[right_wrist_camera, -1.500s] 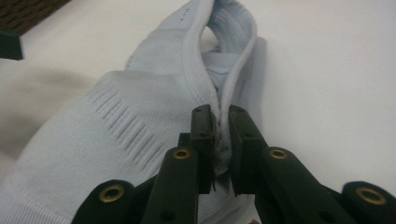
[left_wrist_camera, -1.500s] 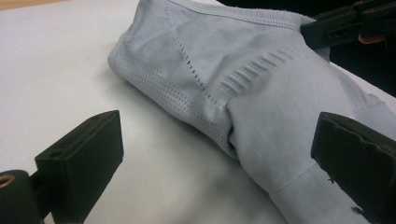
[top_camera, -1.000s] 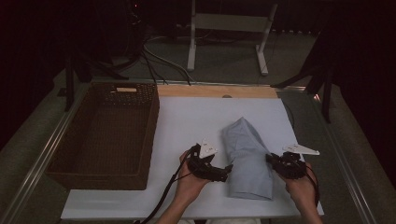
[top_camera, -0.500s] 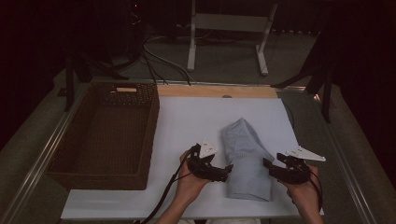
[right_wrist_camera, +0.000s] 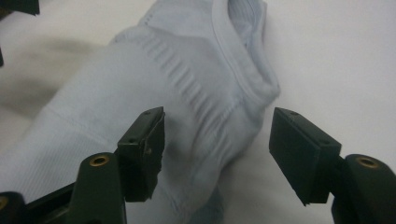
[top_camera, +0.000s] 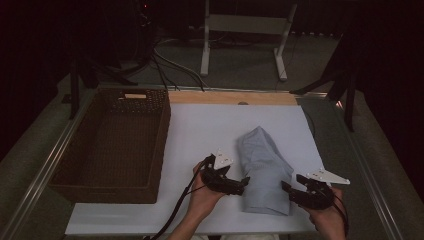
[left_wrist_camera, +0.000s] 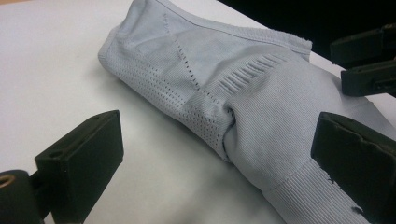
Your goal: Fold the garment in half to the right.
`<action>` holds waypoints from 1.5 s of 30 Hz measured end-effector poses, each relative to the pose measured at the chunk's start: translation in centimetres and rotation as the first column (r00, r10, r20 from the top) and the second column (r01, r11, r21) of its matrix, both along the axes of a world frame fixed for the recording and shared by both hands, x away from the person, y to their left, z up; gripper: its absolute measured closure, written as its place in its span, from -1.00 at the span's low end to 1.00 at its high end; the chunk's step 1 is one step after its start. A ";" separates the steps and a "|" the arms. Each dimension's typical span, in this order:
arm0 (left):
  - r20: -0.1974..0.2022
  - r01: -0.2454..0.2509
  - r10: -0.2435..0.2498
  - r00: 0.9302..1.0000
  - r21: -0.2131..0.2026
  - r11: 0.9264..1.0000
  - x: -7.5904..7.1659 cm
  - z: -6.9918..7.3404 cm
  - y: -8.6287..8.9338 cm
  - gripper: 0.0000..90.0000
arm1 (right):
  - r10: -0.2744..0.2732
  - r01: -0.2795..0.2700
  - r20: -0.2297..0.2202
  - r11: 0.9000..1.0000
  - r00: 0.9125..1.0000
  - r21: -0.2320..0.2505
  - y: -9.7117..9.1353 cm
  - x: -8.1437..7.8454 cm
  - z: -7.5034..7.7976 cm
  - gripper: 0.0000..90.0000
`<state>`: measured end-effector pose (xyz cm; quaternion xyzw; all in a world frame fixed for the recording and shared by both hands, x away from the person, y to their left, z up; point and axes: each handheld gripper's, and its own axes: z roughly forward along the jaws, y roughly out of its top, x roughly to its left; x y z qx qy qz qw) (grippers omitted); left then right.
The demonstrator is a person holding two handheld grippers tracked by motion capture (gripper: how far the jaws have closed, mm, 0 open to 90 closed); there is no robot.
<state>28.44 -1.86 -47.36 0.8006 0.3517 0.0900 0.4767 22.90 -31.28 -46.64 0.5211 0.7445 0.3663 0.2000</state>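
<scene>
Folded pale blue garment [top_camera: 262, 170] lies on the white counter [top_camera: 210, 130], between the two claws. Far to the left of both claws sits a dark wicker basket [top_camera: 112, 142], with nothing visible inside it.

Left claw [top_camera: 240, 184] rests at the garment's left edge with its jaws standing wide; in the left gripper view the cloth [left_wrist_camera: 243, 107] lies ahead of the jaws and beside the right-hand one, which may brush it but does not pinch it. Right claw [top_camera: 289, 192] sits just off the garment's near right corner. Its jaws are partly apart, and in the right gripper view the cloth [right_wrist_camera: 187, 93] lies beyond them, not pinched.

Judging by this, the folding looks finished, and the bundle is not yet in the basket, which seems the likely step left.

Compared with a second ago, the right claw has let go: its jaws have just been opening, with nothing gripped between them now, and the hand has drawn back a little from the garment's edge. The left claw is in the same spot.
</scene>
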 end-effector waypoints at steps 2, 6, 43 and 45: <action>0.001 0.003 -0.003 1.000 0.000 1.000 -0.1 0.0 -0.1 -0.91 | 0.001 -0.001 -0.007 1.000 1.000 -0.002 -0.1 -0.2 -0.2 -0.18; 0.001 0.017 -0.017 1.000 -0.001 1.000 -0.3 -0.2 -0.4 -0.91 | -0.008 0.007 -0.020 1.000 1.000 -0.014 -0.4 -0.2 -0.8 -0.17; -0.157 0.123 -0.117 0.981 0.025 0.992 -1.8 -2.6 -3.8 -0.64 | -0.026 0.026 -0.030 0.999 0.999 -0.022 -0.7 0.6 -1.7 -0.15; -0.168 0.130 -0.124 0.978 0.024 0.991 -1.8 -2.7 -3.9 -0.62 | -0.027 0.026 -0.030 0.999 0.999 -0.019 -0.8 0.6 -1.7 -0.15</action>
